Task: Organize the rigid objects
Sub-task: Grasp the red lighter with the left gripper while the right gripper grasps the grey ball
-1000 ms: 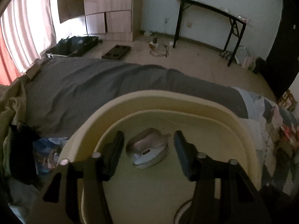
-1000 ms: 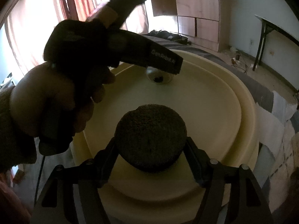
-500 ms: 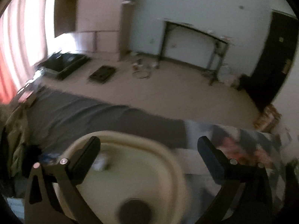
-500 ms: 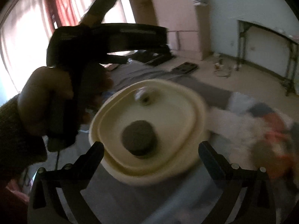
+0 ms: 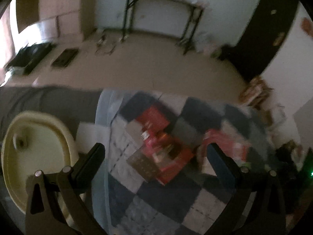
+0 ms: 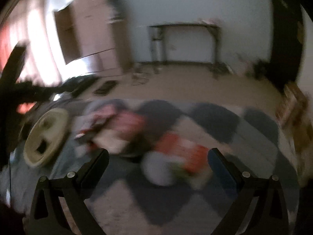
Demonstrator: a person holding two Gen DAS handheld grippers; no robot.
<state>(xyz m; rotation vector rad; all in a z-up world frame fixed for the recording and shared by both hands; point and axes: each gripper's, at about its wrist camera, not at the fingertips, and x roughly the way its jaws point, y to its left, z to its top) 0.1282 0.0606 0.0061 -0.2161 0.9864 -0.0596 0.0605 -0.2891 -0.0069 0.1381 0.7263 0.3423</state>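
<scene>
A cream basin (image 5: 11, 168) sits on the bed at the left, with a small silvery object (image 5: 20, 141) inside. It also shows in the right wrist view (image 6: 33, 156) with a dark object (image 6: 42, 146) in it. My left gripper (image 5: 154, 152) is open and empty above a red box (image 5: 166, 152) on the checkered quilt. My right gripper (image 6: 157, 159) is open and empty above blurred red and white items (image 6: 176, 158) on the quilt. Both views are motion-blurred.
A checkered quilt (image 5: 166, 201) and a grey sheet (image 5: 49, 101) cover the bed. Beyond lie the bare floor (image 5: 137, 66), a black-legged table (image 5: 162, 17), a wooden cabinet (image 6: 88, 27) and a dark door (image 5: 270, 31).
Both grippers opened, leaving the silvery object and the dark round object in the basin. They then swung right, away from the basin, over the quilt.
</scene>
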